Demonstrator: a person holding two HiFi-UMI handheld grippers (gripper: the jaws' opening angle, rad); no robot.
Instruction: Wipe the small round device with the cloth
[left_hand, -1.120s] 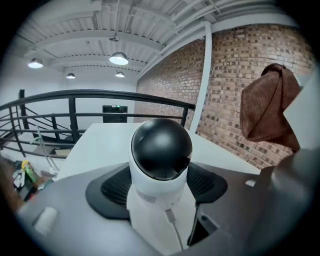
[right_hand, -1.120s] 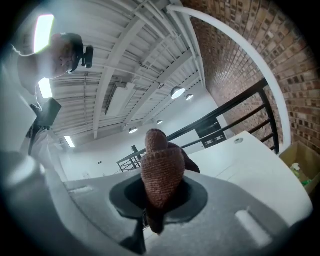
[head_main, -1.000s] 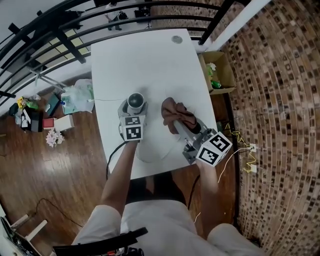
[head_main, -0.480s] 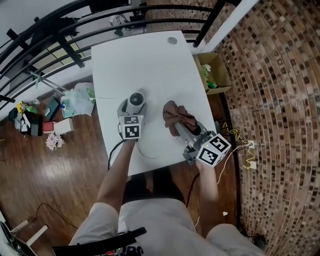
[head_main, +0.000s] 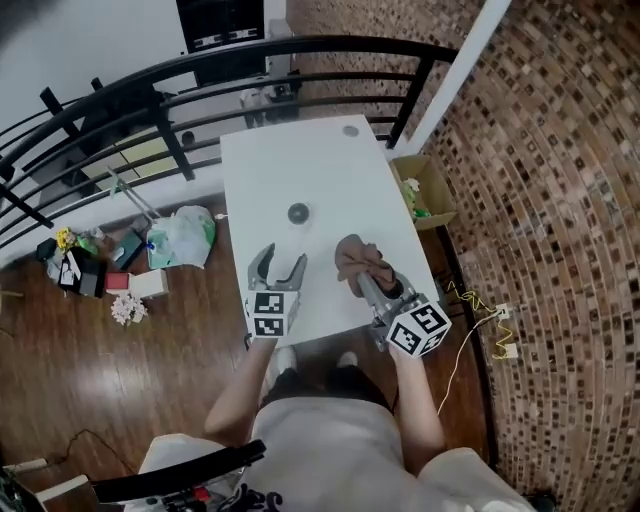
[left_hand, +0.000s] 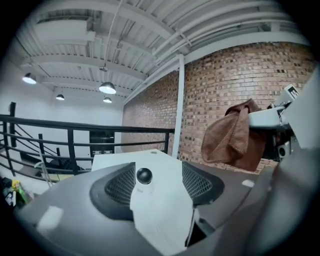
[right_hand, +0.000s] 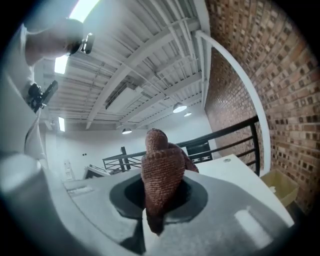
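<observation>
The small round device (head_main: 298, 212) sits alone on the tabletop (head_main: 330, 165), well apart from both tools. The left gripper (head_main: 280, 262) is empty, its fingers apart though just narrowing. The right gripper (head_main: 362, 281) pinches the brown cloth (head_main: 357, 260). For more wiping, I'd steady the device first, then rub lightly. Cloth buries the right fingertips.

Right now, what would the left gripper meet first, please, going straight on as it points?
Probably the small round device, seen beyond the left gripper's fingers, which have just been closing but grip nothing; depth unclear.
</observation>
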